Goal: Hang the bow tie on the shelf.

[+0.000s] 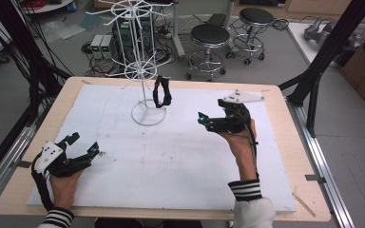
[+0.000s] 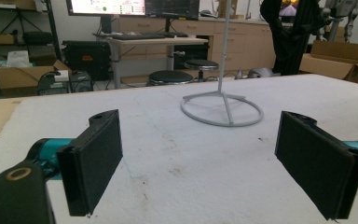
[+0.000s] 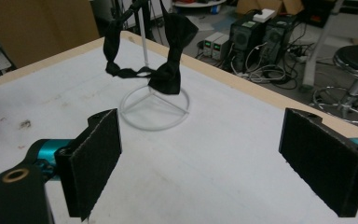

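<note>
On white rack [image 1: 145, 66], black bow tie [image 1: 162, 92] hanging limp, both tongs spread, empty

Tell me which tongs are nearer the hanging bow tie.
The right tongs: they are raised close beside the bow tie on the rack; the left tongs sit near the table's front-left corner.

So the black bow tie [image 1: 162, 93] is hanging off a lower arm of the white wire rack [image 1: 142, 66], toward the far middle of the table. From my right gripper view its strap [image 3: 114, 46] loops down on the left and the knot part [image 3: 170, 70] dangles on the right, just above the rack's round base ring [image 3: 154, 112]. Nothing's touching it.
</note>
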Available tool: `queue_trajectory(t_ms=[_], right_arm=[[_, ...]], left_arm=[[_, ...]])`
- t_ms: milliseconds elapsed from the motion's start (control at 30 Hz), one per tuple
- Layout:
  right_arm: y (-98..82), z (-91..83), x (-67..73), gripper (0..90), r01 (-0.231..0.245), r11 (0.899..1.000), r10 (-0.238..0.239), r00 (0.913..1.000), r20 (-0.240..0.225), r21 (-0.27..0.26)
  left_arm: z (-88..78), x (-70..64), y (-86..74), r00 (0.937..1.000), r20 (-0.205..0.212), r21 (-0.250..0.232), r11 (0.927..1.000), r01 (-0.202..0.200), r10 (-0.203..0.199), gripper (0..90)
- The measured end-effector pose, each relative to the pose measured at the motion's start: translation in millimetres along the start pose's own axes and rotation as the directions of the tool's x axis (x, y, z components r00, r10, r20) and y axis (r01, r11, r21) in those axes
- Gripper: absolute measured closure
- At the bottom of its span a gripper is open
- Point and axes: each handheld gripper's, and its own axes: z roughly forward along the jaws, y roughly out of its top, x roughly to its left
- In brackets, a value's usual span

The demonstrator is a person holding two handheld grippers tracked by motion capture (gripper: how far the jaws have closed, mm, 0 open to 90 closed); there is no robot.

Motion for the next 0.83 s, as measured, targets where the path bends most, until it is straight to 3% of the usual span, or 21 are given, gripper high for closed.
queue_trajectory(t_ms=[233, 333, 433, 533, 733, 800, 833], right_arm=[[-54.5, -40.4, -6.7, 11.0, -0.003, 0.997, 0.007, 0.9987, 0.050, -0.082], [-80.1, -49.3, -12.3, 11.0, -0.022, 0.992, 0.027, 0.9986, 0.045, -0.128], [-107.6, -55.0, -17.1, 11.0, -0.054, 0.986, 0.066, 0.9953, 0.071, -0.156], [-129.2, -57.5, -17.7, 11.0, -0.047, 0.979, 0.071, 0.9909, 0.115, -0.199], [-163.6, -56.6, -13.5, 11.0, -0.030, 0.969, 0.082, 0.9749, 0.207, -0.244], [-172.1, -55.5, -10.7, 11.0, -0.006, 0.975, 0.068, 0.9595, 0.273, -0.221], [-173.1, -56.4, -9.2, 11.0, 0.003, 0.972, 0.067, 0.9540, 0.292, -0.234]], left_arm=[[0.2, -0.7, 0.0, 1.0000, 0.000, 0.002, 1.0000, -0.005, 0.005, 15.2], [0.2, -0.6, 0.0, 1.0000, -0.001, 0.002, 1.0000, -0.003, 0.003, 15.2], [0.3, -1.0, 0.0, 1.0000, -0.002, -0.001, 1.0000, -0.004, 0.004, 15.2], [0.2, -0.9, 0.0, 1.0000, -0.004, 0.000, 1.0000, -0.005, 0.005, 15.2], [0.0, -0.9, 0.0, 1.0000, -0.004, 0.000, 1.0000, -0.006, 0.006, 15.2], [-0.5, -1.3, -0.2, 0.9999, -0.002, -0.004, 0.9999, -0.012, 0.012, 15.2], [-0.5, -1.3, -0.2, 0.9999, -0.002, -0.006, 0.9999, -0.013, 0.013, 15.2]])
